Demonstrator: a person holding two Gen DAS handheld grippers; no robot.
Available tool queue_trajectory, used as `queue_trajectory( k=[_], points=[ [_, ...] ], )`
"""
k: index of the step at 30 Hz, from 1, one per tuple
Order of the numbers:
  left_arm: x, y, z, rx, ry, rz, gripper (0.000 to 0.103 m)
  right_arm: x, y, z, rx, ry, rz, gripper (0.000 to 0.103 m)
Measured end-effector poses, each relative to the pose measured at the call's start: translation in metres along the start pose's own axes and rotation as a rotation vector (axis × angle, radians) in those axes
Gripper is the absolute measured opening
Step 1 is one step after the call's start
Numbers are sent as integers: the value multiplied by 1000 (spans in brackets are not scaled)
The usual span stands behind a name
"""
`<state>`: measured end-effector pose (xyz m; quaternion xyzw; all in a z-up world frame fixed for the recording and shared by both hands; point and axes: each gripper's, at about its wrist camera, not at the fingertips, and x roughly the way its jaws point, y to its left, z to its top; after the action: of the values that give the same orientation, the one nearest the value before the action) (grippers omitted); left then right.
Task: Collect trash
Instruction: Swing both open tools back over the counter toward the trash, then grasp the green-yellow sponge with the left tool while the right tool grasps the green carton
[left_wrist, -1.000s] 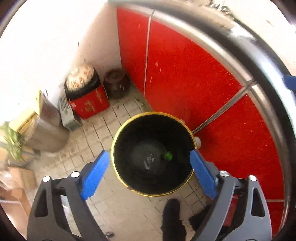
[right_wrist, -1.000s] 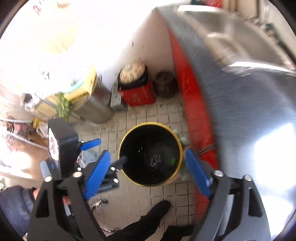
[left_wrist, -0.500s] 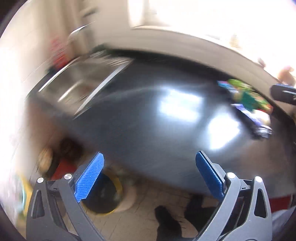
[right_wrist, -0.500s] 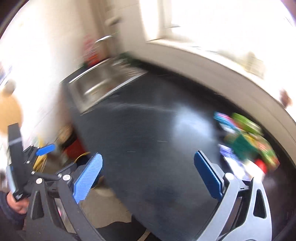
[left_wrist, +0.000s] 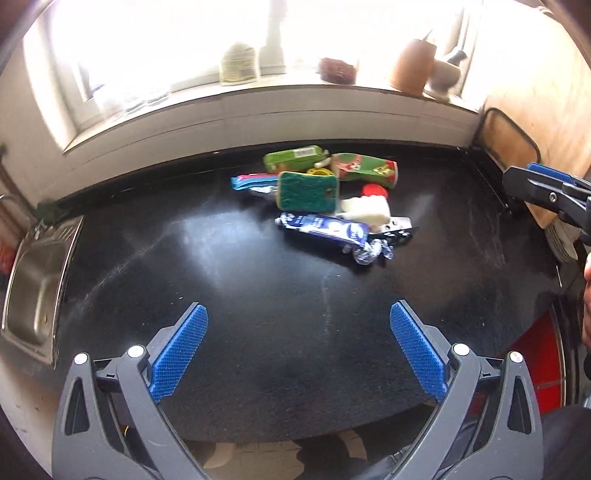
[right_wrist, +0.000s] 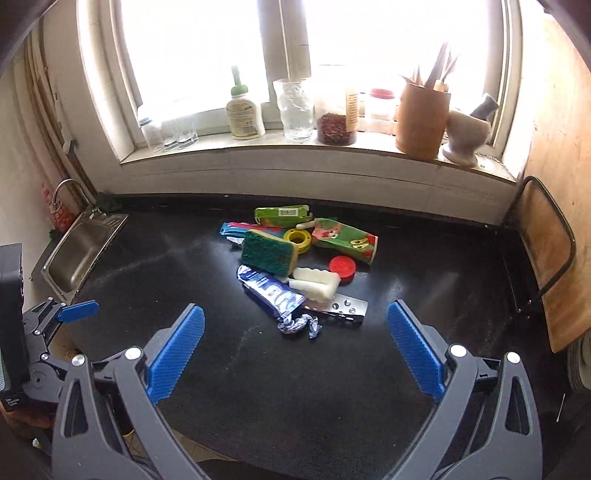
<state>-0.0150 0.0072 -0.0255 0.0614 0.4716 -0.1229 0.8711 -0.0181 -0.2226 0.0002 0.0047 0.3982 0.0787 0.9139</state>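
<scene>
The trash sits in one loose heap toward the back of the black surface (right_wrist: 424, 280), below the window sill and well clear of the sink (right_wrist: 79, 254) at the left. Both tools are spread wide and empty – the left tool (left_wrist: 298, 352) and the right tool (right_wrist: 294, 350) hang above the bare near part of the surface, short of the heap. Nearest lies a crumpled foil scrap (right_wrist: 298, 325), which looks feather-light and springy; it would likely flatten under the pads, so a pinch across its bulk seems best. The blue foil wrapper (right_wrist: 271, 290) beside it appears thin and slick, easier to take by its bunched end than flat. The green sponge (right_wrist: 269, 252) rests on the wrapper's far end and probably gives softly – a grip across its short sides should hold. The white foam piece (right_wrist: 317, 283) looks light and compressible. The red cap (right_wrist: 342, 266) and yellow ring (right_wrist: 296, 238) seem stiff and small, prone to skidding on the glossy top. The green carton (right_wrist: 282, 214) and printed pouch (right_wrist: 345, 238) likely crush easily.
</scene>
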Motion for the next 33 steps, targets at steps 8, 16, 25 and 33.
queue_trajectory(
  k=[8,16,25,33],
  points=[
    [20,-9,18,10,22,-8,96,12,-11,8,2,14,-3,96],
    [59,12,48,-8,22,-20,96,51,-27,23,-23,62,17,96],
    [140,18,99,67,12,-57,96,135,-47,49,-105,147,57,96],
    [198,-9,138,510,25,-144,96,232,-71,79,-239,268,119,96]
  ],
)
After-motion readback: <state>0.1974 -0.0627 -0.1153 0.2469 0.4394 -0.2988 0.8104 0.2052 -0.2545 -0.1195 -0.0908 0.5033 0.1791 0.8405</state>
